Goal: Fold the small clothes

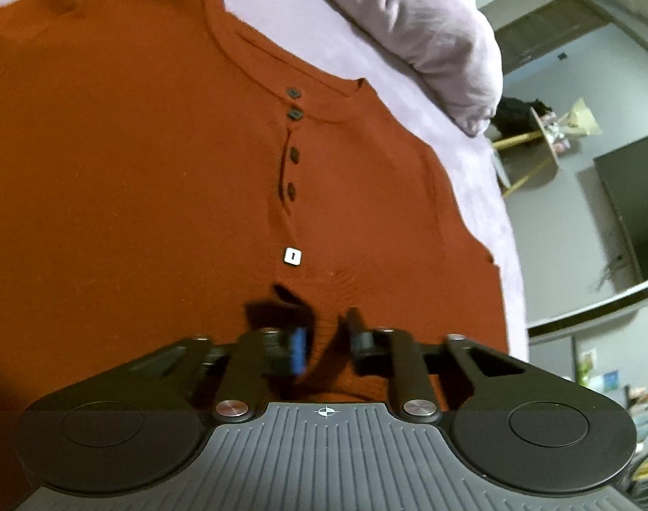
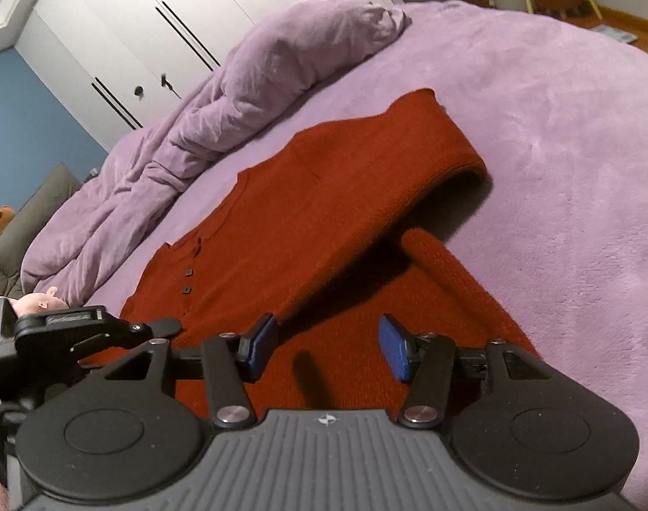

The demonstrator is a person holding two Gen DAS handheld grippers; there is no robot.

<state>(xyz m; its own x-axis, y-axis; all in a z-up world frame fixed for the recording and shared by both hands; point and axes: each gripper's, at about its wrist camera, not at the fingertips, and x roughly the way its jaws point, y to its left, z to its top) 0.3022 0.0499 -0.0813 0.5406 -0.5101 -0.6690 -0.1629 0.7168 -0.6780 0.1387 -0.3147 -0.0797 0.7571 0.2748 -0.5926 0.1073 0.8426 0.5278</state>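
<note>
While sweater lies on bed, right claw hovers above, spread.

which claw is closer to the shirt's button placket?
Left. The left claw sits on the rust shirt just below the button placket, pinching fabric. The right claw hovers open over the shirt's side, away from the buttons.

Bare blanket right of right fingers: open passage. Rumpled duvet blocks far left. Folded sleeve raised just ahead.
</note>
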